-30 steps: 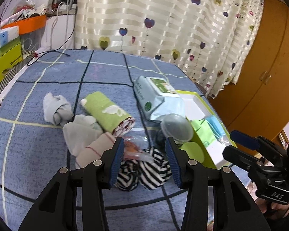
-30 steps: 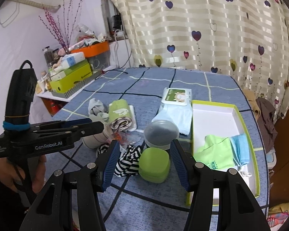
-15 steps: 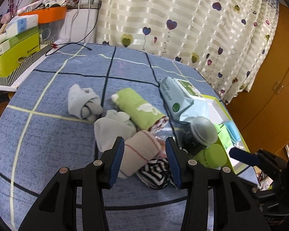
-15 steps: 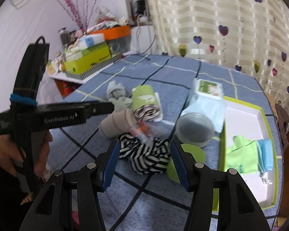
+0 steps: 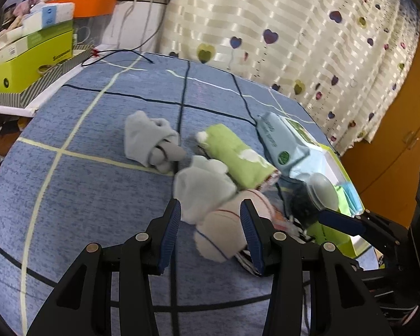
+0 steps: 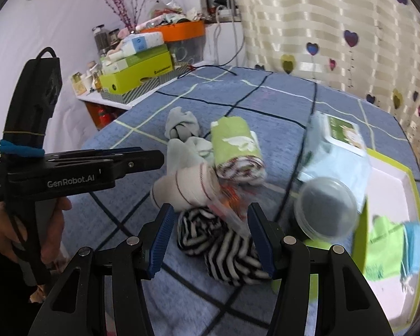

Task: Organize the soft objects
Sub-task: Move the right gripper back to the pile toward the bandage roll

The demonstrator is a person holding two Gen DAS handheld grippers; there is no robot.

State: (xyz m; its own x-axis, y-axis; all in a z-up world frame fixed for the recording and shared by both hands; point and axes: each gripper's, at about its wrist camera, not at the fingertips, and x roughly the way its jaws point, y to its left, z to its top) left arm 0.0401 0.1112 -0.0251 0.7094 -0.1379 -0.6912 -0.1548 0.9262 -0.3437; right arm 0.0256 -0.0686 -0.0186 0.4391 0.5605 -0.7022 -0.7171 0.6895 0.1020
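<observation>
A pile of soft things lies on the blue checked cloth. A beige rolled sock with red stripes sits between the fingers of my open left gripper. A pale grey sock, a knotted grey sock and a green rolled cloth lie beyond it. My open right gripper hovers over the black-and-white striped socks; the beige sock and green roll lie behind. A white tray with a green rim holds green and blue cloths.
A pack of wet wipes and a round grey-lidded container stand beside the tray. A crinkled plastic wrapper lies in the pile. Boxes and an orange bin crowd a shelf at the far left. A curtain hangs behind.
Both grippers have swung left across the pile. The left one now frames the beige sock instead of the striped socks; the right one now frames the striped socks instead of the green lid.
</observation>
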